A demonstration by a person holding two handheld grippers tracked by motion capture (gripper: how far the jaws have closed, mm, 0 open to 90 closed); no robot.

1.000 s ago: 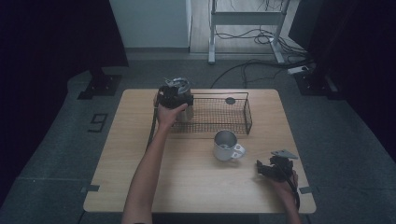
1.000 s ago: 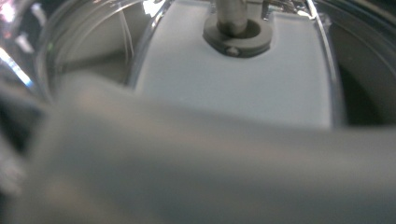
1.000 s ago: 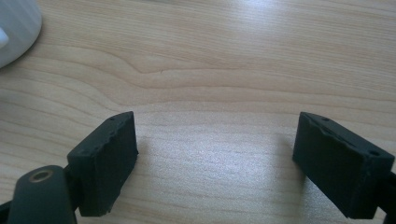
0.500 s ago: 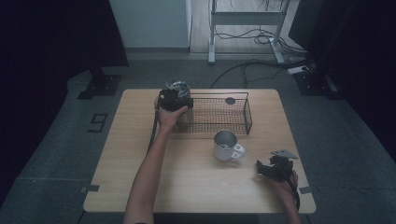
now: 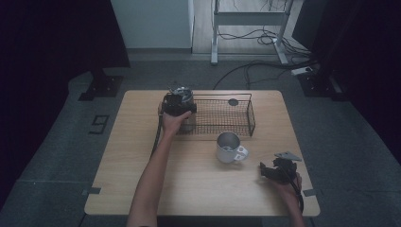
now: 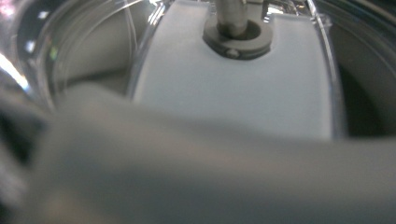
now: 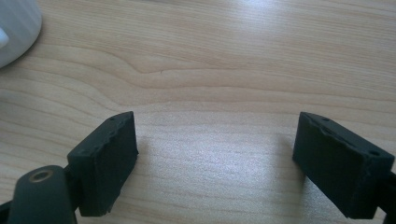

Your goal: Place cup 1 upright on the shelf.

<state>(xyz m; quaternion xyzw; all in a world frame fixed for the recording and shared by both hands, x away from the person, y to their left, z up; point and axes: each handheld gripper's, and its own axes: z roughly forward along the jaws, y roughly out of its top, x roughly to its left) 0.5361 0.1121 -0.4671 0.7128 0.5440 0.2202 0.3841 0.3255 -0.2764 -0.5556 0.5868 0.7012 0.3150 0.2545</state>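
Glass fills most of your left gripper view: a clear jar (image 6: 233, 93) with a white panel inside and a metal stem through a grey ring near the top edge, all very close to the lens. A blurred grey band crosses the lower half of that view and hides the jaws, so you cannot tell whether they are parted or clamped. From the high view you get what that close shot lacks: your left gripper (image 5: 178, 103) sits at the far left of the table (image 5: 142, 156), right over the jar (image 5: 182, 91), which stands at the left end of the black wire basket (image 5: 222, 116). Whether the jar is inside the basket or just beside it is not clear from above.

Your right gripper (image 5: 276, 171) rests near the table's near right corner, well apart from the jar. The right gripper view shows its two black jaws spread wide over bare wood, holding nothing, with the edge of the white mug (image 7: 16, 25) at the upper left. Above, the mug (image 5: 229, 147) stands between the basket and your right gripper, upright.
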